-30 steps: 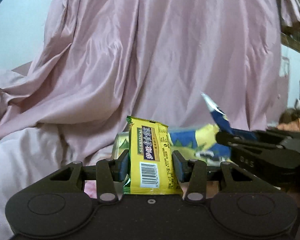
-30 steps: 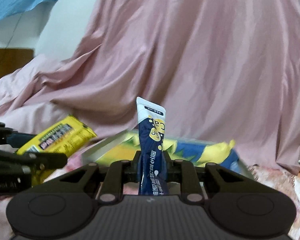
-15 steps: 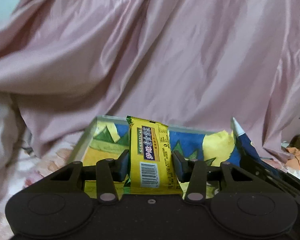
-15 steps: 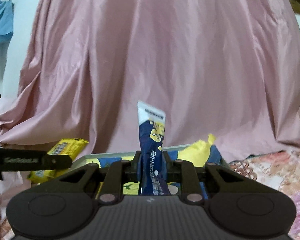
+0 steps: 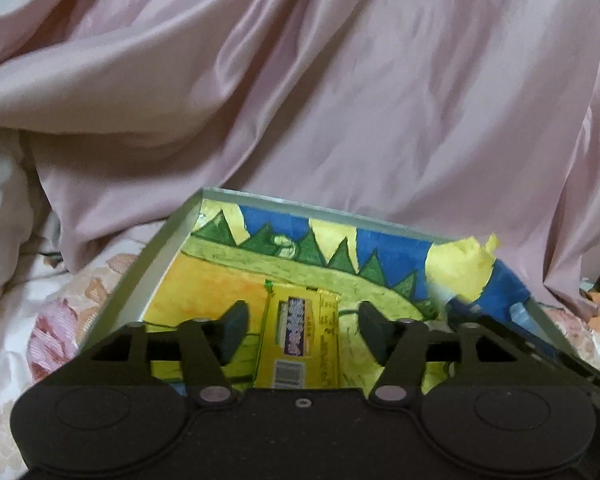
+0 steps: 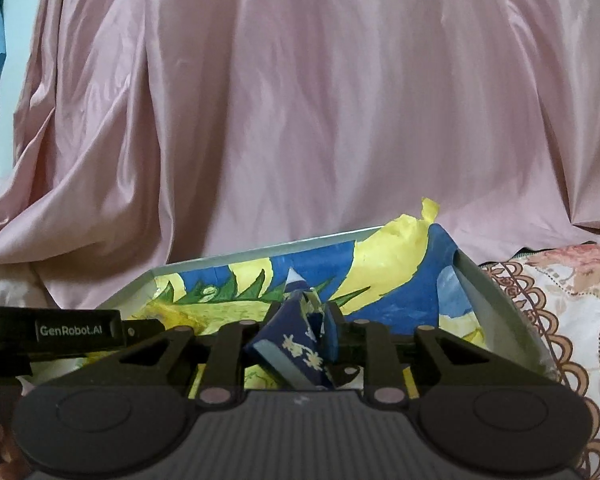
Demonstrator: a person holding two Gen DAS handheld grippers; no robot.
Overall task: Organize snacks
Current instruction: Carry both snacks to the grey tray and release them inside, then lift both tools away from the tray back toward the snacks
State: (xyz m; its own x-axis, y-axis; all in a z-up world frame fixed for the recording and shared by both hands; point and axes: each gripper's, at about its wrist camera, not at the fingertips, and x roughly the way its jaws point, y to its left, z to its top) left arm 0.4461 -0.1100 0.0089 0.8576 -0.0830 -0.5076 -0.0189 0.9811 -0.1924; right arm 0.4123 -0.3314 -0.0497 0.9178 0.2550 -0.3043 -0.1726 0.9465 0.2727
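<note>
Pink drape behind tray, yellow snack loose between spread left gripper, right gripper pinching blue packet

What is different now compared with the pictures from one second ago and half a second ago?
The left gripper opened and let go of the yellow snack, which now lies in the painted tray. The right gripper came down over the tray; its blue packet has tilted over. The pink cloth is unchanged.

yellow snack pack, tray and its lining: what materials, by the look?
Yellow snack pack: glossy printed plastic film, probably; crimped end seal and barcode show.
Tray: rigid, matte grey rim, perhaps painted metal or plastic; cannot tell which.
Lining: painted paper, likely; brush strokes, and a yellow corner curls up, torn.
</note>
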